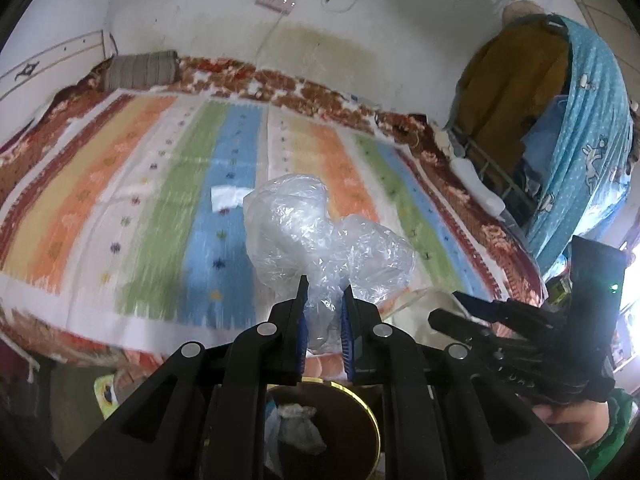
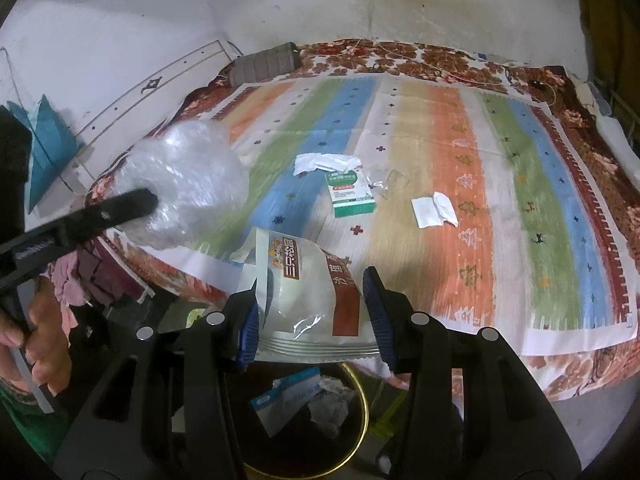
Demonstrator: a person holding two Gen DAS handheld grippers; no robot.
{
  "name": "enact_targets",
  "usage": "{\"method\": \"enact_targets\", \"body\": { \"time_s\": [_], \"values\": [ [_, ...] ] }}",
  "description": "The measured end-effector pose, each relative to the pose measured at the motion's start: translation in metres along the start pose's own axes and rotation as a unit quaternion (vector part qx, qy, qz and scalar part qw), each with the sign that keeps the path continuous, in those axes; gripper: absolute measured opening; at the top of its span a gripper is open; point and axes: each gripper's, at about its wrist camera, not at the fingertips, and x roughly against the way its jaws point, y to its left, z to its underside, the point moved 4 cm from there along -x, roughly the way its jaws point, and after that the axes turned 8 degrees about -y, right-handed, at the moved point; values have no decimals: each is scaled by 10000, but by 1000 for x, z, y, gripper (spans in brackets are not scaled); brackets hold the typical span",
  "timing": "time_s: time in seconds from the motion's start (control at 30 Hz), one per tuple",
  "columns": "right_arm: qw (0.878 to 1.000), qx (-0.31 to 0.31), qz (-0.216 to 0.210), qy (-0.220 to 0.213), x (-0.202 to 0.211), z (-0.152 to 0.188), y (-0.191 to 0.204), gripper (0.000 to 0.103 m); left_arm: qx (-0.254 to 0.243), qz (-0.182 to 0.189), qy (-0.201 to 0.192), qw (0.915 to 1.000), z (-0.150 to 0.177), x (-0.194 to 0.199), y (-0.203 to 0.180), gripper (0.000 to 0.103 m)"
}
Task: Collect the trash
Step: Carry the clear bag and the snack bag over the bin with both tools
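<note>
My left gripper (image 1: 326, 292) is shut on a crumpled clear plastic bag (image 1: 320, 232), which bulges up above the blue pads. Below it stands a dark bin with a gold rim (image 1: 372, 412) holding several bits of trash. My right gripper (image 2: 310, 280) is shut on a white and brown snack packet (image 2: 304, 288), pinched by its side edges above the same bin (image 2: 362, 392). In the right wrist view the left gripper (image 2: 148, 200) and its bag (image 2: 188, 184) show at the left. The right gripper (image 1: 444, 305) appears at the right of the left wrist view.
On the striped bedspread (image 2: 460, 128) lie a green and white box (image 2: 350, 196), a torn white paper (image 2: 324, 162), a folded white paper (image 2: 434, 210) and a scrap of clear plastic (image 2: 394, 182). A grey pillow (image 2: 266, 62) rests at the bed's far end. Blue fabric (image 1: 592, 152) hangs at the right.
</note>
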Motion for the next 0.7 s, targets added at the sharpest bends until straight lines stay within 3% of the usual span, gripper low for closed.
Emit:
{"method": "enact_targets", "body": {
  "time_s": [0.13, 0.7],
  "values": [
    [10000, 29, -10, 0, 7, 13, 4, 44, -118, -67, 8, 9999, 11, 6, -4, 13],
    [9999, -95, -39, 78, 18, 56, 11, 44, 244, -120, 450, 9986, 57, 12, -3, 13]
  ]
}}
